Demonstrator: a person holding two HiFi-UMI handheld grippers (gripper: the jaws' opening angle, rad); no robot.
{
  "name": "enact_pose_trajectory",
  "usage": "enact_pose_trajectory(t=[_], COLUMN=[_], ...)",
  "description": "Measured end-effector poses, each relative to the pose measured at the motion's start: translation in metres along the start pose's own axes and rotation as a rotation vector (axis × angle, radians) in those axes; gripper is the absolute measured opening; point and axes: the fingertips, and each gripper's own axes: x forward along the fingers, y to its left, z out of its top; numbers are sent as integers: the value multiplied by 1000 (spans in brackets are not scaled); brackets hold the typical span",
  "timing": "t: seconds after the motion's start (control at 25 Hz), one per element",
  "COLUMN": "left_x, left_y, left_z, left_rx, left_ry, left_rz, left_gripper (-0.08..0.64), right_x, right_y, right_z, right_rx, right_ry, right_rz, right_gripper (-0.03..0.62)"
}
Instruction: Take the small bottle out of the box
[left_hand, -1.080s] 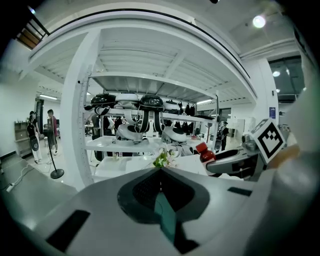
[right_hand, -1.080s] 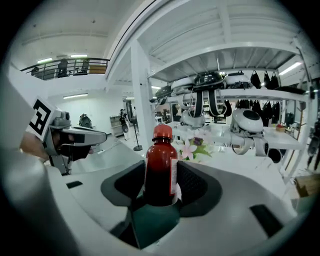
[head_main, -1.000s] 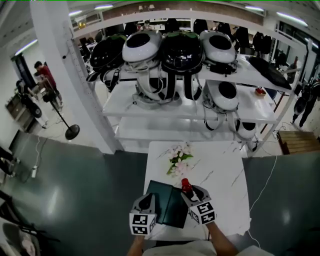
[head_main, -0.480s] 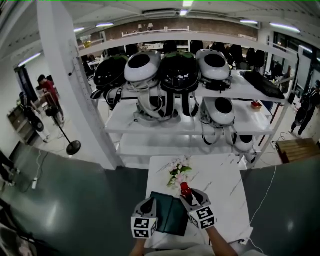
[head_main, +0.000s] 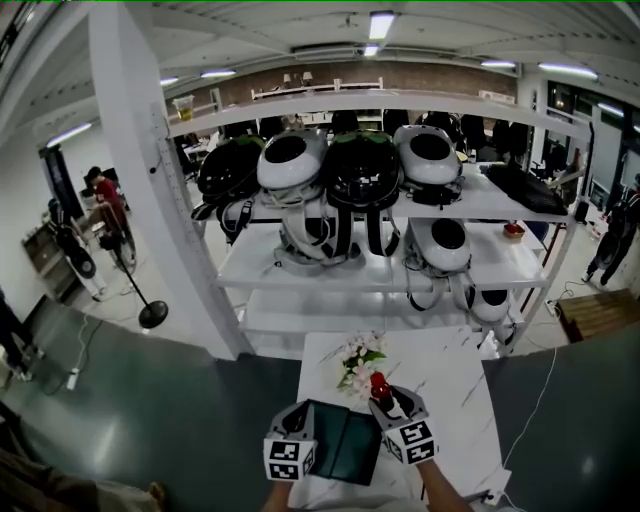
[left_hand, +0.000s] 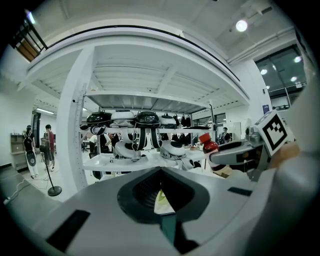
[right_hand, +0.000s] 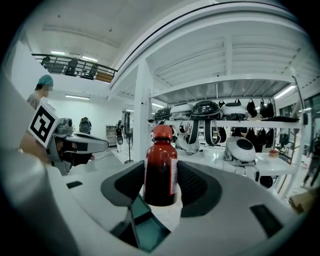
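A small dark-red bottle (right_hand: 161, 172) with a red cap stands upright between the pads of my right gripper (right_hand: 161, 185), which is shut on it. In the head view the bottle (head_main: 379, 387) sits above the right side of the dark green box (head_main: 345, 455), in my right gripper (head_main: 385, 400). My left gripper (head_main: 303, 410) is at the box's left edge. In the left gripper view its jaws meet at the tips (left_hand: 161, 171) with a thin teal box edge (left_hand: 168, 229) between them. The bottle (left_hand: 208, 145) shows to the right there.
The box lies open on a white marble table (head_main: 450, 400), with a bunch of flowers (head_main: 358, 362) just beyond it. Behind the table a white shelf rack (head_main: 380, 275) carries several helmets. A white pillar (head_main: 170, 220) stands to the left, with grey floor around.
Both grippers have risen a little, with the bottle still in the right one. The head view has tipped up, so more of the shelves and ceiling show.
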Motion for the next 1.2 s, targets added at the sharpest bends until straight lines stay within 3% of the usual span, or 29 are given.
enact_pose_trajectory(t=[1.2], left_x=[7], left_y=[-6], left_z=[-9], left_rx=[-11], left_ry=[12], left_rz=[-11], left_gripper=[18], right_x=[-8], right_y=[-13], right_z=[-15], right_rx=[-23], right_ry=[44], right_rz=[-35], right_gripper=[221])
